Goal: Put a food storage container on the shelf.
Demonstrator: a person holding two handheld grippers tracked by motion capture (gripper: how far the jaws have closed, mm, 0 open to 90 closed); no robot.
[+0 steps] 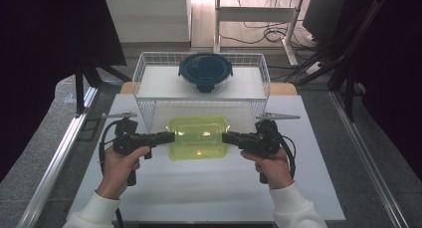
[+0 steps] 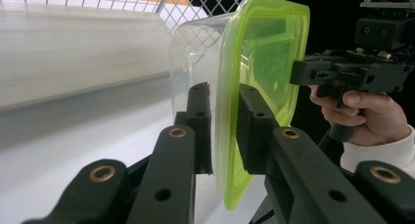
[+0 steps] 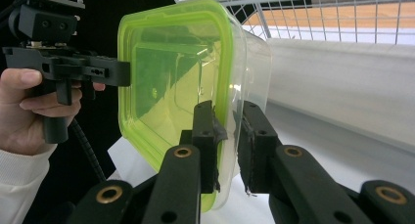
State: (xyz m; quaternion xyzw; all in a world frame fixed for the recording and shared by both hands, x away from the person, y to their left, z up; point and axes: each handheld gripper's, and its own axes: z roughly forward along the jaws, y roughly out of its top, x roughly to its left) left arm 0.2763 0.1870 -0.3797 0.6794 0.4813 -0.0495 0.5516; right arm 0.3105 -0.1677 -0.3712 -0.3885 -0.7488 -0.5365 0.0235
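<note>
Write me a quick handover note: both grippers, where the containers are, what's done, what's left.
Left gripper: shut on the left rim of the green-lidded container.
Right gripper: shut on its right rim.
The container is carried between the two, in front of the white wire rack, seemingly off the table.
The round dark-lidded container sits on the rack's top shelf.
Done: two-sided grip.
Left: probably placing it on the rack; keep both grips level.

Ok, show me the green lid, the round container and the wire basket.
green lid (image 1: 198,137), high view, middle of its top.
round container (image 1: 205,70), high view, centre of its dark lid.
wire basket (image 1: 143,71), high view, left wall.
</note>
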